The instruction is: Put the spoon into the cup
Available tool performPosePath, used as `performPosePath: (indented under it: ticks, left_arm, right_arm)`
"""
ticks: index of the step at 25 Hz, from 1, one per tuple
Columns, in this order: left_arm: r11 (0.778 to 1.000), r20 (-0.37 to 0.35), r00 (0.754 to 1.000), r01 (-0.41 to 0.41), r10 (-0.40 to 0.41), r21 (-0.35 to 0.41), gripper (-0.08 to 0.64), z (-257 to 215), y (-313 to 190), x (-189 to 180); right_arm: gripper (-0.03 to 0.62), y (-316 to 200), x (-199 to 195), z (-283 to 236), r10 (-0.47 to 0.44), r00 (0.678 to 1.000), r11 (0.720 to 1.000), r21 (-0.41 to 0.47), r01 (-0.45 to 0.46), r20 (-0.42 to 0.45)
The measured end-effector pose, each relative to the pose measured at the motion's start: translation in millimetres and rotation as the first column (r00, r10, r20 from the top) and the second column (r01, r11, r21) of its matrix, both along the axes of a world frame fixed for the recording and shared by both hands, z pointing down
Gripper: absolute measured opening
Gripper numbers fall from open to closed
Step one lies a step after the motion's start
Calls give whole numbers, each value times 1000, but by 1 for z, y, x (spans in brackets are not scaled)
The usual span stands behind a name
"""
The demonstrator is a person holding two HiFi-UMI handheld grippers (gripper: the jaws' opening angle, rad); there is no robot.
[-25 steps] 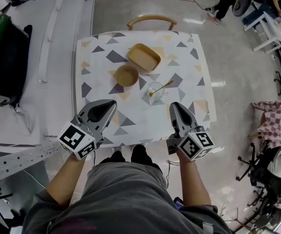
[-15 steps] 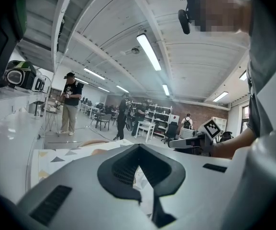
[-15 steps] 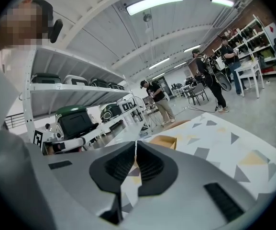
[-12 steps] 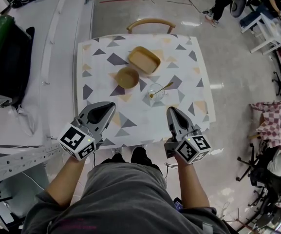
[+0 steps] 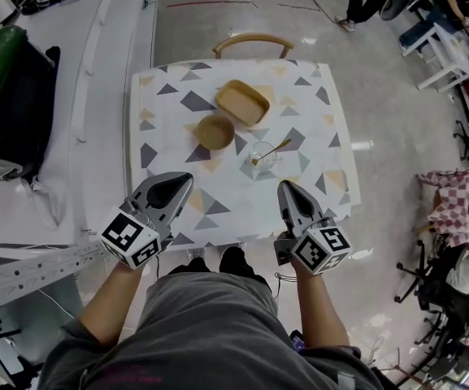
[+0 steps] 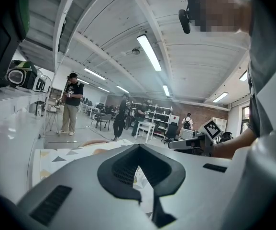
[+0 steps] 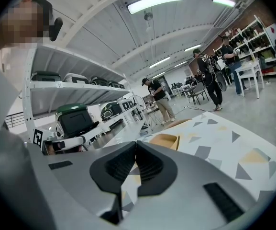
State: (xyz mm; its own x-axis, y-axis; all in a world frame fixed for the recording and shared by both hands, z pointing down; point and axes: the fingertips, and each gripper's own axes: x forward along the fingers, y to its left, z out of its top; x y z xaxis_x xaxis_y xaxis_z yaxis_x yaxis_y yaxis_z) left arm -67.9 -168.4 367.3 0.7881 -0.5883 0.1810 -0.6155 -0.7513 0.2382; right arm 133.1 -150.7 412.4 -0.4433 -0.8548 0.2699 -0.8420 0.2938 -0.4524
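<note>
Head view, with both gripper views. I hold the left gripper (image 5: pixel 186 176) above the near edge of the table (image 5: pixel 323 120), toward its near left corner. The right gripper (image 5: pixel 284 186) hangs above the same edge, closer to the near right corner. In the left gripper view, the two jaws of the left gripper (image 6: pixel 138 147) meet at their tips, with nothing between them. In the right gripper view, the right gripper (image 7: pixel 136 143) shows the same: jaws pressed together and empty. The table carries a white cloth printed with grey and tan triangles. The cup (image 5: pixel 260 154), of clear glass, stands upright just right of the table's middle, well apart from both grippers. The spoon (image 5: pixel 271 147) is already in the cup, its bowl end inside. Its golden handle leans over the rim toward the far right corner. A round tan bowl (image 5: pixel 214 131) stands left of the cup, near it but not touching. A rectangular tan dish (image 5: pixel 241 102) lies beyond the bowl, toward the far edge, and it also appears past the jaws in the right gripper view (image 7: pixel 165 140). A chair (image 5: pixel 252 43) with a curved wooden back is drawn up to the far edge. In the left gripper view, the right gripper's marker cube (image 6: pixel 213 127) shows at the right.
</note>
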Motion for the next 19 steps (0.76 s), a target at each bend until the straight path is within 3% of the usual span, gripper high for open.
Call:
performPosePath:
  ticks: [19]
  left_arm:
    - [1000,1,1000,10,-10,-8,14,-1,-8,3]
  right_arm:
    - [20,-10,0,6,-9,1000,1000,-14,9,-7]
